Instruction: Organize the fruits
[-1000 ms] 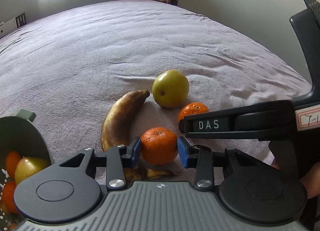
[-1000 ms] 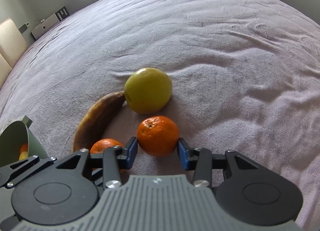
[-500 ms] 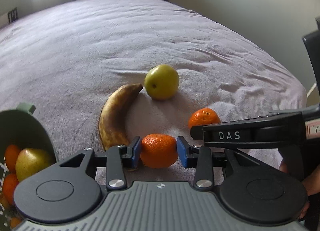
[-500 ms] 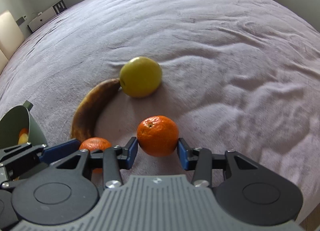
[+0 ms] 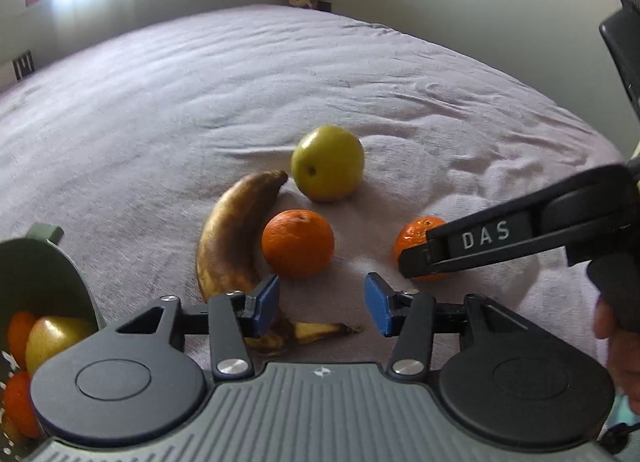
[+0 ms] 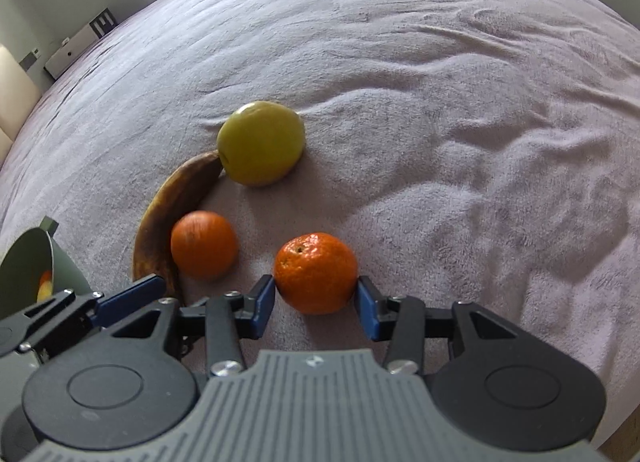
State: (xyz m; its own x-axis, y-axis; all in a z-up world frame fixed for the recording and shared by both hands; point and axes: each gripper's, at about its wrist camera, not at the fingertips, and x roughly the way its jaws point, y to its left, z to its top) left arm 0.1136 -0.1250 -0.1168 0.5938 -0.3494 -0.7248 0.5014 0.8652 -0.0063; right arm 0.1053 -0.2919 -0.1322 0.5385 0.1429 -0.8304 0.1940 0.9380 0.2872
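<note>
Orange mandarin gripped in right tool; left tool just opened, empty.

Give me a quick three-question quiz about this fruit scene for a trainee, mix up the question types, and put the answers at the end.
1. True or false: the left gripper is clamped on an orange.
2. The loose orange lies right beside: A) the banana; B) the green bowl; C) the wall.
3. Fill in: the right gripper is closed on an ___.

Key
1. False. Its jaws have just been opening, and nothing is between them.
2. A.
3. Orange: the second orange, with a blue pad pressed on each side.
</note>
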